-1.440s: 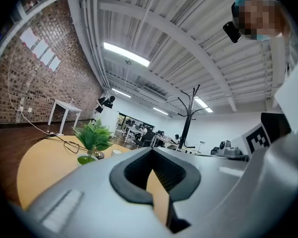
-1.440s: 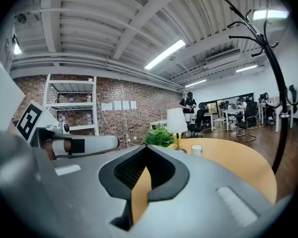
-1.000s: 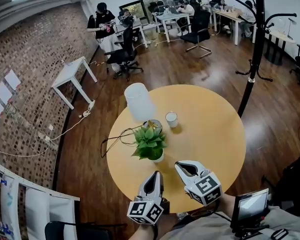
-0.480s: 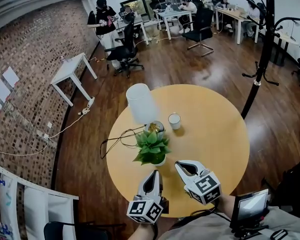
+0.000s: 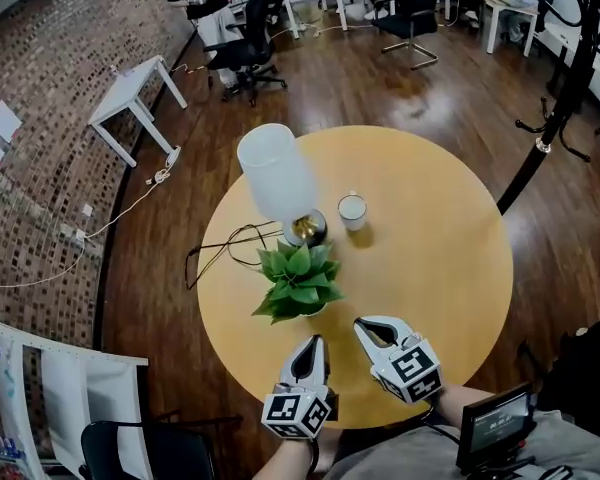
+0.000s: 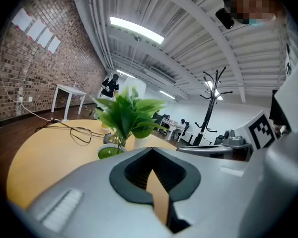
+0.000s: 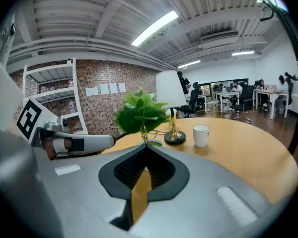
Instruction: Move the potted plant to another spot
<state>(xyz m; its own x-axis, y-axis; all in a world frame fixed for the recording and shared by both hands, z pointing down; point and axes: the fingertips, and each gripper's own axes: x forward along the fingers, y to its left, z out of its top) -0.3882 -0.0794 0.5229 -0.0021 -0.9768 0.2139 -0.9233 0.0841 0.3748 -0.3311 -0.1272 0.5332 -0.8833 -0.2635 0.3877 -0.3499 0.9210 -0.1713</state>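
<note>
A small potted plant (image 5: pixel 298 280) with broad green leaves stands on the round wooden table (image 5: pixel 450 268), left of its middle. Both grippers hover over the table's near edge, short of the plant. My left gripper (image 5: pixel 313 343) is shut and holds nothing; the plant (image 6: pixel 125 119) stands just beyond its jaw tips. My right gripper (image 5: pixel 364 326) is shut too and holds nothing. It points at the plant (image 7: pixel 140 114), whose white pot (image 7: pixel 152 143) peeks over its jaws. The left gripper (image 7: pixel 72 143) shows at the left of the right gripper view.
Behind the plant stand a table lamp (image 5: pixel 278 176) with a white shade and brass foot and a white cup (image 5: pixel 352 209). A black cable (image 5: pixel 225 248) loops off the table's left edge. A coat stand (image 5: pixel 563 88) rises at the right, and a chair (image 5: pixel 140 448) stands near left.
The head view has tipped further down, so the table and plant sit lower and closer in the picture. Both grippers stay side by side at the near edge, a little lower.
</note>
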